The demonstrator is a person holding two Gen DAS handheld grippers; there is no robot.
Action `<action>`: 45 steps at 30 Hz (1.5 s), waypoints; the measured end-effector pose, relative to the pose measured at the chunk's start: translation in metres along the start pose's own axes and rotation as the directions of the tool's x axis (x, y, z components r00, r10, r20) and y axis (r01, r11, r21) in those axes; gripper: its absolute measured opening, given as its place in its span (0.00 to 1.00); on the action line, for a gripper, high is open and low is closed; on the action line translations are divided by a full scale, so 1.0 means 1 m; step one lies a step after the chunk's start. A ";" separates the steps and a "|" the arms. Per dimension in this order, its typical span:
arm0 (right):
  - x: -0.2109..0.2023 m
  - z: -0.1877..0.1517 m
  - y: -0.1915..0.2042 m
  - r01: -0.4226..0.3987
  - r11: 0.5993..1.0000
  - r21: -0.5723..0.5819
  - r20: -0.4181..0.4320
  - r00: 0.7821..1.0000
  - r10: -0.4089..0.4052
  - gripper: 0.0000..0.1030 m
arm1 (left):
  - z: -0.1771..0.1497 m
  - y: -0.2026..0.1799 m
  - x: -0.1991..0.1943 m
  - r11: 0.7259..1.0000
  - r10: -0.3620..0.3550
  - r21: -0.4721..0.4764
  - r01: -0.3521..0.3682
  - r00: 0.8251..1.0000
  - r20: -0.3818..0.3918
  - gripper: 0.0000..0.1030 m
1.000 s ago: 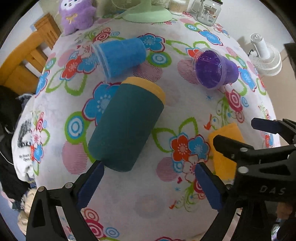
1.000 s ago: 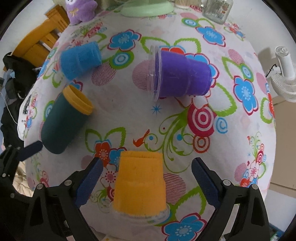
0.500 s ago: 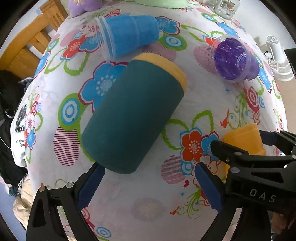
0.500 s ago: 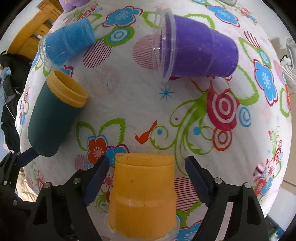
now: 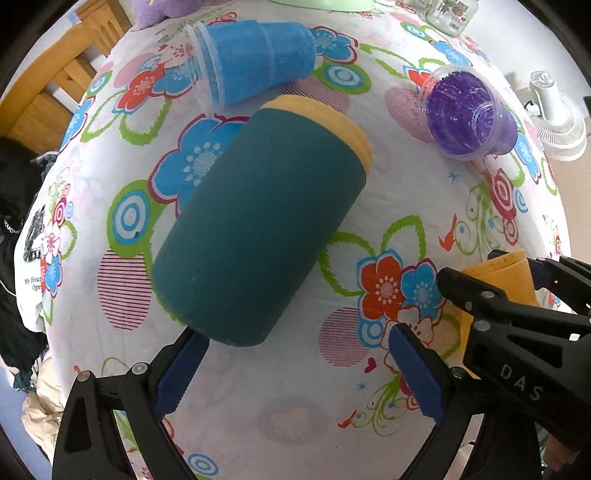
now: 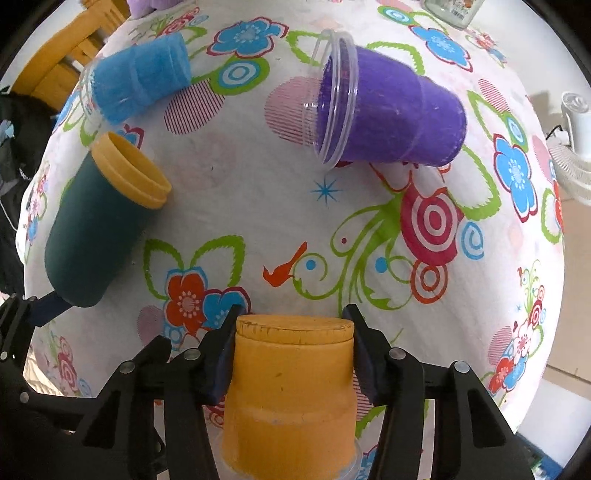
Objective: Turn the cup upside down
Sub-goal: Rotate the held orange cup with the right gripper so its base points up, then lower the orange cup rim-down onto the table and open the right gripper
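Observation:
A teal cup with a yellow rim (image 5: pixel 258 225) lies on its side on the flowered tablecloth; it also shows in the right wrist view (image 6: pixel 99 229). My left gripper (image 5: pixel 299 369) is open, its pads just short of the cup's closed base. An orange cup (image 6: pixel 291 391) stands upside down on its rim. My right gripper (image 6: pixel 291 354) is shut on it, a pad on each side near its top. In the left wrist view the orange cup (image 5: pixel 498 273) is partly hidden by the right gripper.
A blue cup (image 5: pixel 255 62) and a purple cup (image 6: pixel 388 118) lie on their sides farther back. A glass jar (image 5: pixel 450 14) and a green base stand at the far edge. A white fan (image 5: pixel 557 122) is off the table's right side. A wooden chair (image 5: pixel 55 92) is at the left.
My right gripper moved forward and closed on the orange cup. My left gripper moved closer to the teal cup, which now fills more of its view.

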State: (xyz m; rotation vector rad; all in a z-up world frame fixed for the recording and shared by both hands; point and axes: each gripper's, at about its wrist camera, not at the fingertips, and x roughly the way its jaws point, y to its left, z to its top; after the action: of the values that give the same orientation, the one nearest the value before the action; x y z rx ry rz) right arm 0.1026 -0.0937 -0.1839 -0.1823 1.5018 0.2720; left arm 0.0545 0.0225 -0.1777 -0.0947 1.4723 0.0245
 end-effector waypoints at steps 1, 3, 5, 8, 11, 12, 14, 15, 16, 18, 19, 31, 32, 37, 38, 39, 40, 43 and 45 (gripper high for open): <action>-0.004 -0.001 0.000 0.001 1.000 0.001 0.010 1.000 -0.001 0.55 | -0.001 0.000 -0.002 1.000 0.005 0.001 -0.005 1.000 0.002 0.96; -0.014 -0.009 0.002 0.000 1.000 0.000 0.031 1.000 0.000 0.55 | -0.004 -0.001 -0.007 1.000 0.007 0.009 -0.007 1.000 0.007 0.96; -0.023 -0.013 0.002 -0.001 1.000 0.002 0.052 0.999 0.001 0.55 | -0.007 -0.002 -0.014 1.000 0.012 0.014 -0.012 1.000 0.019 0.96; -0.039 -0.018 0.000 0.001 1.000 0.007 0.082 0.997 -0.001 0.55 | -0.011 -0.005 -0.026 1.000 0.018 0.025 -0.019 0.999 0.039 0.96; -0.055 -0.026 -0.003 0.000 1.000 0.014 0.113 0.994 -0.002 0.55 | -0.015 -0.007 -0.039 0.999 0.031 0.030 -0.033 0.998 0.055 0.96; -0.060 -0.029 -0.004 0.001 1.000 0.015 0.123 0.992 -0.002 0.55 | -0.015 -0.009 -0.044 0.999 0.038 0.029 -0.040 0.998 0.057 0.96; -0.073 -0.028 -0.007 0.000 1.000 0.015 0.142 0.990 -0.003 0.55 | -0.017 -0.010 -0.053 0.999 0.044 0.023 -0.046 0.996 0.072 0.95; -0.078 -0.031 -0.009 0.001 1.000 0.014 0.153 0.988 -0.003 0.55 | -0.019 -0.012 -0.058 0.999 0.043 0.016 -0.045 0.996 0.081 0.95; -0.086 -0.033 -0.010 0.003 1.000 0.013 0.169 0.986 -0.005 0.55 | -0.022 -0.015 -0.063 0.999 0.042 0.007 -0.043 0.995 0.095 0.95; -0.091 -0.036 -0.013 0.004 1.000 0.007 0.192 0.981 -0.005 0.55 | -0.019 -0.016 -0.072 0.999 0.040 0.001 -0.041 0.993 0.115 0.95; -0.097 -0.036 -0.015 0.005 1.000 0.004 0.208 0.978 -0.006 0.55 | -0.020 -0.018 -0.079 0.999 0.042 -0.002 -0.042 0.990 0.132 0.95; -0.148 -0.043 -0.011 -0.007 1.000 -0.005 0.393 0.920 0.008 0.55 | -0.016 -0.014 -0.120 0.999 0.026 0.037 -0.036 0.967 0.252 0.95; -0.150 -0.044 -0.009 -0.004 1.000 0.000 0.408 0.913 0.004 0.55 | -0.017 -0.013 -0.124 0.998 0.019 0.053 -0.034 0.965 0.261 0.95; -0.152 -0.045 -0.008 -0.022 0.999 0.034 0.462 0.887 0.003 0.55 | -0.017 -0.008 -0.126 0.994 0.019 0.094 -0.047 0.961 0.277 0.95; -0.151 -0.045 -0.008 -0.024 0.999 0.040 0.468 0.884 0.003 0.55 | -0.017 -0.007 -0.124 0.995 0.010 0.095 -0.038 0.962 0.273 0.95; -0.149 -0.046 -0.009 -0.027 0.998 0.048 0.476 0.880 0.001 0.55 | -0.018 -0.006 -0.123 0.995 -0.007 0.097 -0.020 0.963 0.271 0.95; -0.147 -0.047 -0.010 -0.025 0.998 0.052 0.481 0.877 -0.003 0.55 | -0.019 -0.006 -0.121 0.995 -0.031 0.103 0.003 0.963 0.269 0.95; -0.137 -0.053 -0.013 0.001 0.998 0.058 0.507 0.861 -0.030 0.55 | -0.024 -0.010 -0.107 0.992 -0.050 0.122 0.017 0.961 0.273 0.95; -0.127 -0.056 -0.017 0.009 0.998 0.058 0.525 0.850 -0.038 0.55 | -0.027 -0.012 -0.098 0.993 -0.047 0.117 0.014 0.959 0.280 0.95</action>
State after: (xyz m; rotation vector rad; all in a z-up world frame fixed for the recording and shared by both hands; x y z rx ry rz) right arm 0.0482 -0.1337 -0.0618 -0.0726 0.9559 0.2375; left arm 0.0192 0.0122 -0.0818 -0.0196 1.1834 -0.0692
